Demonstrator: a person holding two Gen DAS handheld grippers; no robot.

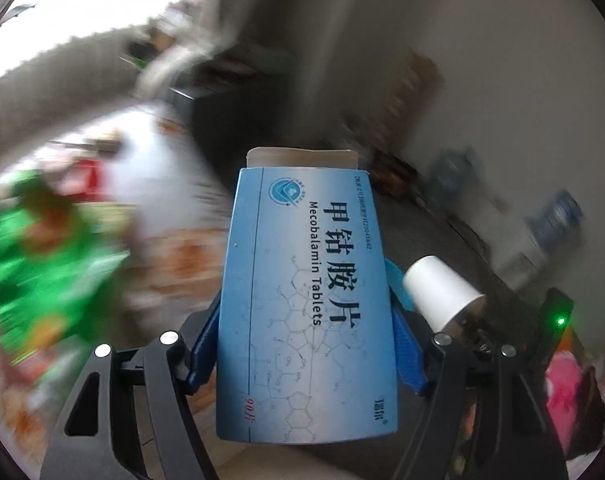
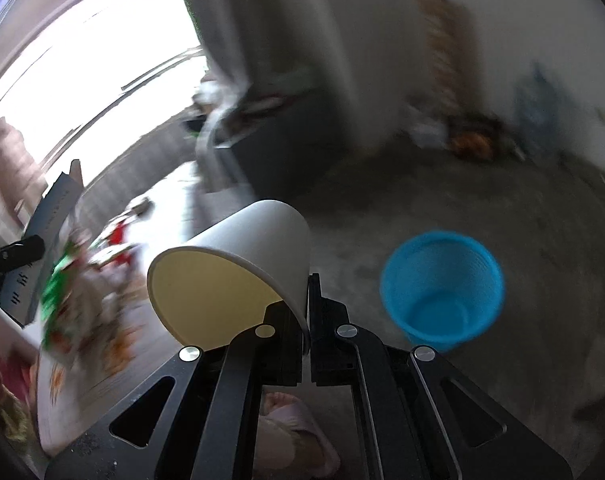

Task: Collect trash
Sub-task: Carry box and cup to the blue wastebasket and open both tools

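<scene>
Grey blurred floor; right gripper (image 2: 306,344) pinches the white paper cup's (image 2: 238,268) rim. Right of it: blue plastic cup (image 2: 442,284). Left gripper (image 1: 306,344) clamps blue tablet carton (image 1: 306,300), lengthwise.

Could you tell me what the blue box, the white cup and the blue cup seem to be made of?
Blue box: printed cardboard with a slight sheen; brown flap at its top. White cup: probably paper, matte, thin rolled rim. Blue cup: likely thin plastic, ribbed wall, faintly translucent.
</scene>
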